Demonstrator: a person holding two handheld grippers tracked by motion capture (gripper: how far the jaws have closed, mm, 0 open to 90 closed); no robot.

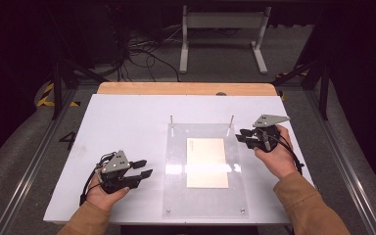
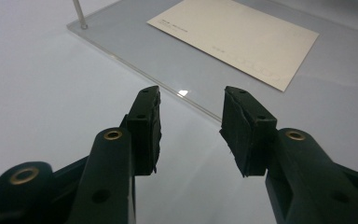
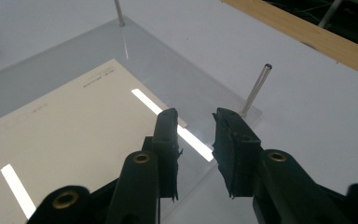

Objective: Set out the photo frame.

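Note:
A clear acrylic plate (image 1: 176, 196) lies on the white table with a cream card (image 1: 206, 162) flat on its middle. Two thin metal pins (image 1: 171, 120) (image 1: 231, 120) stand at its far corners. My left gripper (image 1: 144, 168) hovers left of the plate, pointing at it, jaws open and empty. In the left gripper view the gripper (image 2: 191, 93) faces the plate's edge (image 2: 168, 60) and the card (image 2: 237, 37). My right gripper (image 1: 242, 136) sits at the plate's far right corner, open and empty. In the right gripper view the gripper (image 3: 196, 116) is near one pin (image 3: 257, 88), above the card (image 3: 74, 126).
The white tabletop (image 1: 122, 122) spreads wide on both sides of the plate. A wooden strip (image 1: 186, 88) runs along its far edge. Beyond it, a white stand (image 1: 223, 29) and loose cables (image 1: 142, 54) are on the floor.

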